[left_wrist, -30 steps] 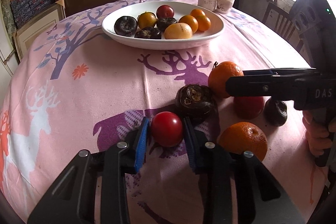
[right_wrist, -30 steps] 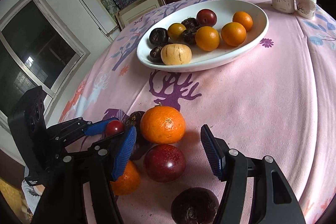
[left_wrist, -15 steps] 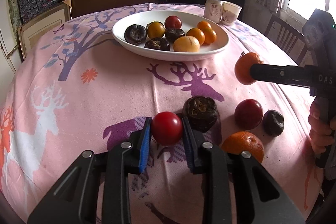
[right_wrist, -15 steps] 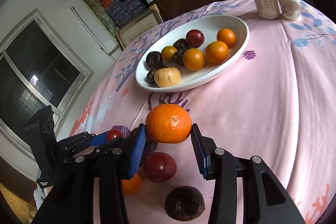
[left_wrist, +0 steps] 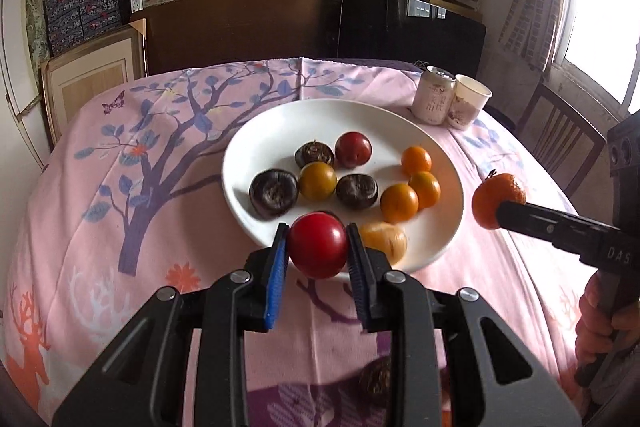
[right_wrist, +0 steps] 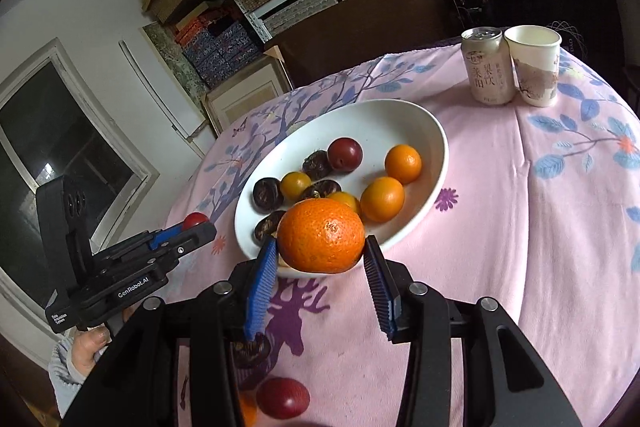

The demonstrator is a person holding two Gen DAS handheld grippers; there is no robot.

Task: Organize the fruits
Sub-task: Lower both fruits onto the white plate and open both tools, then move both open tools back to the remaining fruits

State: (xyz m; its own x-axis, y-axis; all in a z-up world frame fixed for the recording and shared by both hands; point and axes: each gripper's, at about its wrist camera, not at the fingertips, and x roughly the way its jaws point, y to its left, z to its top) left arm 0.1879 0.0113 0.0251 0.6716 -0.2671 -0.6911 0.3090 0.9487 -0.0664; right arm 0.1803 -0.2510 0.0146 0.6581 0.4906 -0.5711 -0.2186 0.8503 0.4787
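Red tomato (left_wrist: 318,245) was clamped between the blue pads of the left gripper (left_wrist: 317,254), clear of the cloth and at the near rim of the white plate (left_wrist: 280,115). Orange (right_wrist: 321,235) was clamped between the pads of the right gripper (right_wrist: 320,259); those jaws had just been closing, with the orange between them. It hung at the near edge of the plate (right_wrist: 436,131).

Step in hand, as judged: carry phase, both fruits lifted and heading for the plate. The plate already held dark wrinkled fruits, a dark red plum (left_wrist: 353,149), small oranges and a yellow-orange fruit, all toward its near and middle parts; the far side was bare.

Next move calls for bringing each fruit over a bare patch of the plate, lowering until it nearly rests, then parting the pads. Both are round and would likely roll if dropped from height. The two grippers stood well apart; they would converge over the same plate, so some spacing is needed.

Orientation: the tomato was close to a sphere, no clear long axis. The orange was slightly flattened, its stem (left_wrist: 491,174) pointing up and to the left in the left wrist view.

Outward: a red fruit (right_wrist: 283,397) and a dark one (right_wrist: 251,349) lay on the pink tablecloth (right_wrist: 540,227) below the right gripper. A can (right_wrist: 486,67) and a paper cup (right_wrist: 534,69) stood touching beyond the plate.
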